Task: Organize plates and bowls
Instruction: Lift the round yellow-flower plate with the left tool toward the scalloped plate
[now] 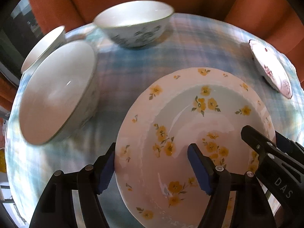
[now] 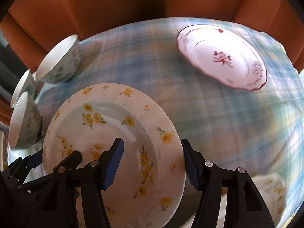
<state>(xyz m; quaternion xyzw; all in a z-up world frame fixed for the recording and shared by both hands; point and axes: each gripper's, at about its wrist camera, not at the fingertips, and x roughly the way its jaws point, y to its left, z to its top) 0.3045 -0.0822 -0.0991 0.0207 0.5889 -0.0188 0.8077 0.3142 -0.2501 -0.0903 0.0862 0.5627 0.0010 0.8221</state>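
Left wrist view: the left gripper [image 1: 152, 166] points steeply down at the yellow-flowered plate [image 1: 190, 117], which lies on the counter [image 1: 136, 72] under a blue plaid cloth. Its fingers [image 1: 199, 168] straddle the plate's left rim, one blue pad outside the edge and just beside it, the other over the plate's well. They stand partly open; whether the pads press on the rim cannot be told. The right gripper [image 1: 260, 138] reaches in from the right over the plate's far rim. To the left sits a near white bowl [image 1: 57, 93], a second bowl [image 1: 43, 47] behind it, and a third bowl [image 1: 133, 22] with a dark floral pattern further back. A red-flowered plate [image 1: 271, 68] lies at the right edge.

Right wrist view: the right gripper's fingers [image 2: 114, 163] straddle the yellow-flowered plate's right rim, one pad over the well, the other outside and just beside the edge, partly open, with contact unclear. The left gripper [image 2: 62, 163] shows at lower left over the plate. The red-flowered plate lies well apart at upper right; the three bowls cluster along the left.
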